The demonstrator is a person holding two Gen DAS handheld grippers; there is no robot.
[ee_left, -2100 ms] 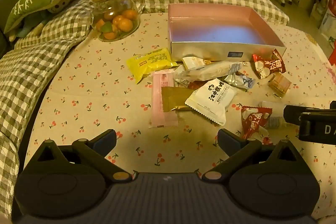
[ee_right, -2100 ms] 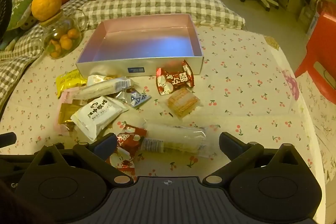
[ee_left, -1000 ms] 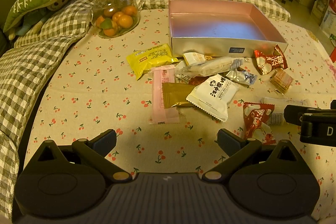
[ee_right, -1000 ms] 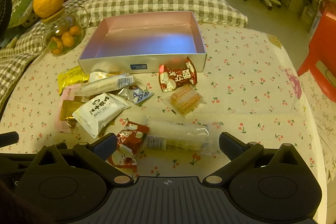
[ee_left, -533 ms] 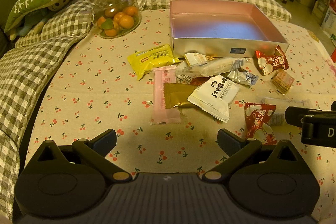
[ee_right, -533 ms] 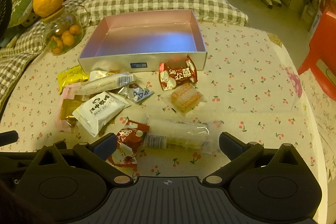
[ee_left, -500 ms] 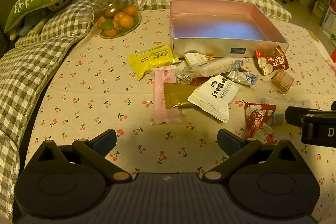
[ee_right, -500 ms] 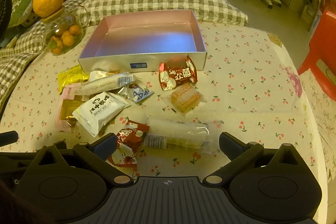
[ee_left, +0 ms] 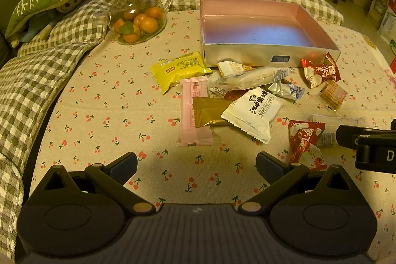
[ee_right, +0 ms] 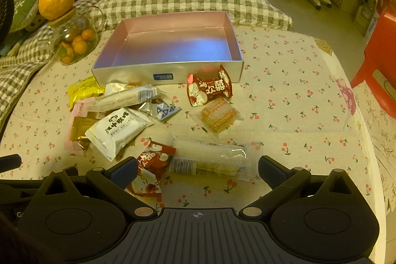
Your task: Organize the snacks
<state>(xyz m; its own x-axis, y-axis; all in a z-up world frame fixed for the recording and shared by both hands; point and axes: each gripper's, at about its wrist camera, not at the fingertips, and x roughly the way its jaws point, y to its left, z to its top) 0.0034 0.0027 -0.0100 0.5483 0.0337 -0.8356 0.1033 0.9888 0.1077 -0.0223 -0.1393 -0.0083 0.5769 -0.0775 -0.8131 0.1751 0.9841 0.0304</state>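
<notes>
Several wrapped snacks lie loose on a cherry-print cloth in front of an empty pink-lined box [ee_left: 269, 55] [ee_right: 168, 71]. Among them are a yellow packet [ee_left: 179, 67], a pink packet [ee_left: 195, 113], a white packet [ee_left: 255, 113] [ee_right: 118, 130], a red candy wrapper [ee_left: 303, 139] [ee_right: 154, 160] and a long clear-wrapped bar [ee_right: 210, 160]. My left gripper [ee_left: 196, 163] is open and empty, near the pink packet. My right gripper [ee_right: 198, 166] is open, low over the clear bar and the red wrapper, holding nothing. Part of the right gripper shows in the left wrist view [ee_left: 366, 140].
A glass jar of small oranges [ee_left: 135, 19] [ee_right: 73, 41] with a big orange on its lid stands left of the box. Checked bedding [ee_left: 29, 81] and cushions lie left and behind. A red stool [ee_right: 376, 58] stands at the far right.
Both views have shifted only slightly; the snacks and box sit marginally nearer in the frames. Both grippers stay open and empty.
</notes>
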